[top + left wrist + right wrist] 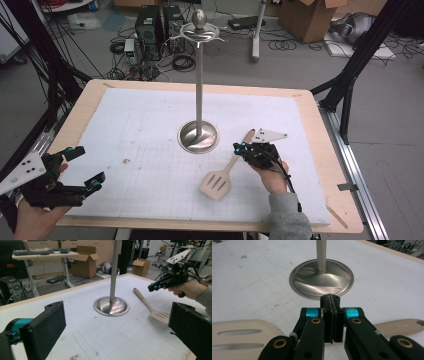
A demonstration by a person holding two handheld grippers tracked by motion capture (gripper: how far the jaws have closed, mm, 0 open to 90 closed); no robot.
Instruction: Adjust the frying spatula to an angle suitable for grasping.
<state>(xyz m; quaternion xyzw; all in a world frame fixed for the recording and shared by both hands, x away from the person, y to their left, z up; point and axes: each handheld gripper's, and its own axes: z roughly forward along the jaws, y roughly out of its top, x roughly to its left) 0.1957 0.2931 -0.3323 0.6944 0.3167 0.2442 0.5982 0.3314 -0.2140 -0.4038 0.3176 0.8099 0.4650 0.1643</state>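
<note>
At the lower left of the high view, the left claw (pixel 85 167) stands wide apart above the white gridded sheet on the table (pixel 150 145), holding nothing. Right of centre, the right claw (pixel 239 148) is pressed fully together, empty, hovering just above the handle of the pale wooden slotted spatula (pixel 222 177), which lies flat on the sheet. Beyond it, mid-frame, rises the steel pole stand with round base (pixel 199 136).
</note>
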